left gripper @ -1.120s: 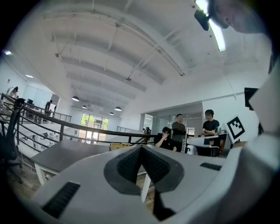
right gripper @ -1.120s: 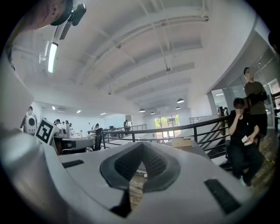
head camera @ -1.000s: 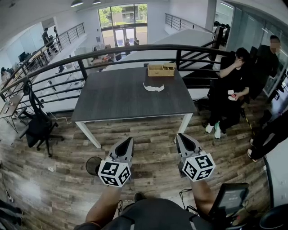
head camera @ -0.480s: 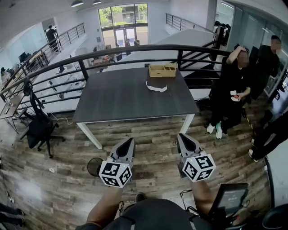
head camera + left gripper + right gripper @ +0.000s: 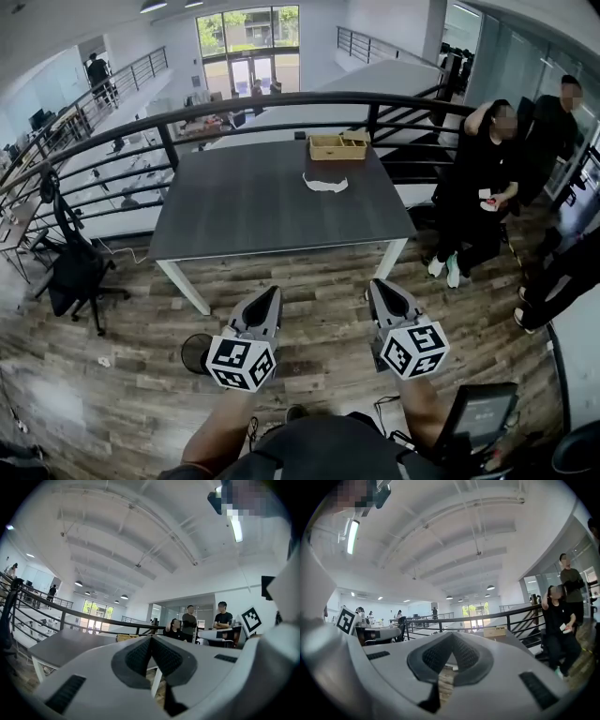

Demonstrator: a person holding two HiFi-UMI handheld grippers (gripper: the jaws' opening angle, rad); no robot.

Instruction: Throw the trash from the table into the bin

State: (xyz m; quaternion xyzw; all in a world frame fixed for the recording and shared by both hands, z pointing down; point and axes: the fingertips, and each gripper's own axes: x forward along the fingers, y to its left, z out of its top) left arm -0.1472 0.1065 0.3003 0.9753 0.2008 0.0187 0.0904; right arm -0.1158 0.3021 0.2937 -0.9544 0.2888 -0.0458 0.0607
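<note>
Left tool and right tool, both closed tight on nothing, point level toward the dark surface. The black bin sits on the floor at the left tool's 8 o'clock. The white crumpled trash lies well ahead at 12 o'clock. Its long axis runs 9 to 3, about evenly between the tools, just short of a wooden tray.

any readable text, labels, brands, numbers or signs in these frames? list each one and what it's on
No readable text anywhere.
Cubes on the left gripper and right gripper: black-and-white square markers only, no letters or digits.
Wooden box on the table: no print visible.
White scrap: too small to tell.
</note>
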